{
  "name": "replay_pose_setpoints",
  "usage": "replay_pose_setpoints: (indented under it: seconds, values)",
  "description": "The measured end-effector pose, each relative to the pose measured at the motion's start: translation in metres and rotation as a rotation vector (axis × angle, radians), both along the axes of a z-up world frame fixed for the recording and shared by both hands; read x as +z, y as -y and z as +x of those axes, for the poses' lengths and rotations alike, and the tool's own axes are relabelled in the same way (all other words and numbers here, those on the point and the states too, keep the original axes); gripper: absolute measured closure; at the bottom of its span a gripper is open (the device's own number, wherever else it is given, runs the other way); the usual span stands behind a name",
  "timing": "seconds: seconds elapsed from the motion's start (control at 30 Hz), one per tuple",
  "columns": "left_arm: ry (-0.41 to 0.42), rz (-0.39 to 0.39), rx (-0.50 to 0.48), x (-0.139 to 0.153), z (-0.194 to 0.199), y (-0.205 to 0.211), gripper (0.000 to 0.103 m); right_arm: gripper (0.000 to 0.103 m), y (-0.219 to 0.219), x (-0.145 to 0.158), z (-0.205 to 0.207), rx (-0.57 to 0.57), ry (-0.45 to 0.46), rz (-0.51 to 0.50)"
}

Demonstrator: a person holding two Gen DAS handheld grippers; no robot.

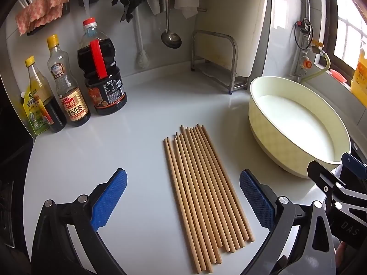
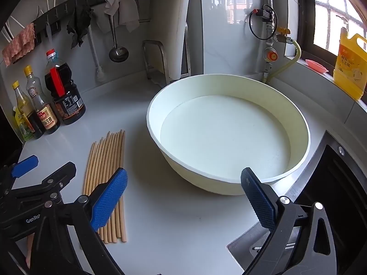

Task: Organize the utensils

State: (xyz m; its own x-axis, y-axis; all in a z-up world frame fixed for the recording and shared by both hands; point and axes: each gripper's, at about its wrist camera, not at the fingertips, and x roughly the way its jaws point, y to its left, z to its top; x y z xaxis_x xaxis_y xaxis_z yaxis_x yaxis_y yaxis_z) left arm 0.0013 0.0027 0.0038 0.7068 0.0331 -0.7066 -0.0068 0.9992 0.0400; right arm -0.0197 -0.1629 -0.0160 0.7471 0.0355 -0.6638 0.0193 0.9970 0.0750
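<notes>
- Left gripper (image 1: 183, 202): jaws wide apart, straddling the wooden chopsticks (image 1: 204, 197) lying bundled flat mid-desk (image 1: 137, 105).
- Right gripper (image 2: 183, 202): jaws apart, empty, facing the cream basin (image 2: 229, 183) beside the chopsticks.

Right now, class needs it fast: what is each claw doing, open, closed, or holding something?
Left claw: open, empty, over the chopsticks.
Right claw: open, empty, in front of the basin.
</notes>
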Motion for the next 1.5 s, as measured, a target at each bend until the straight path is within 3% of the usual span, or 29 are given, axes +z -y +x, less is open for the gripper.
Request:
replay_pose_setpoints:
  seconds: [1.5]
  values:
    - [0.003, 0.012, -0.019, -0.0015, -0.001, 0.0014, 0.006, 0.008, -0.0008, 0.0081, -0.008, -0.01, 0.035, -0.014]
